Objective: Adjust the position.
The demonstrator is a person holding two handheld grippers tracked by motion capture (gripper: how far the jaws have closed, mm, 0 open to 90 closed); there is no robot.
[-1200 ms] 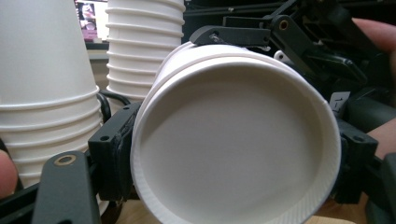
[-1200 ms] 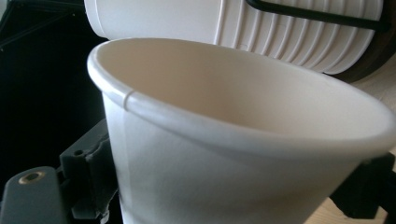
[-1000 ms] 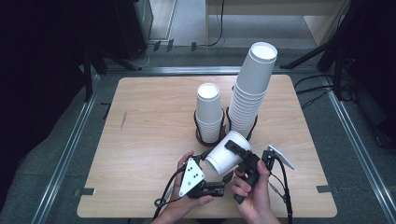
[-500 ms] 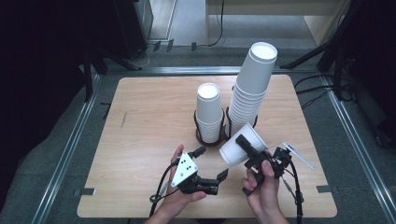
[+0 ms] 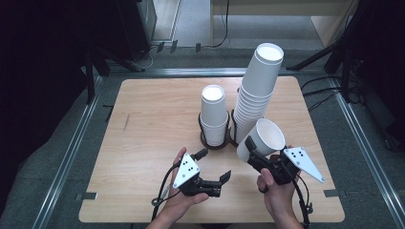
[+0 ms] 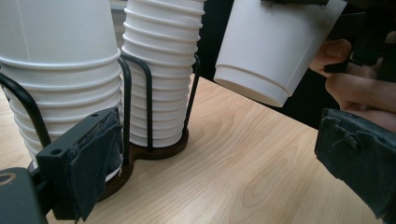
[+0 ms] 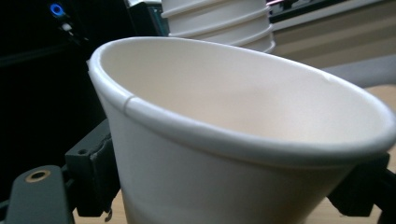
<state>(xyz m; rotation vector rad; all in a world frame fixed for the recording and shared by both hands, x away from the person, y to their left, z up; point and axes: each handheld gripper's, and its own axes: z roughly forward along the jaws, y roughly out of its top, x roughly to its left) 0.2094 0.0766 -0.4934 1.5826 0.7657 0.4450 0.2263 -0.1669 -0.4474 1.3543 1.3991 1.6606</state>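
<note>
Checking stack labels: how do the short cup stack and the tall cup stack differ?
The short cup stack holds fewer cups; the tall cup stack rises well above it. The short stack stands straight, while the tall one leans in the high view. The short stack sits left in the black wire holder, the tall one right, nearer the lone cup held in the right tongs. Both are white paper cups, mouths up.

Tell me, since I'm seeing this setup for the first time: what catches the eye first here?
The tall leaning stack of white paper cups at the far middle of the light wooden table, in a black wire holder beside a shorter stack of white cups. Nearer, the right gripper holds a single white paper cup tilted above the table, while the left gripper stands open and empty.
</note>
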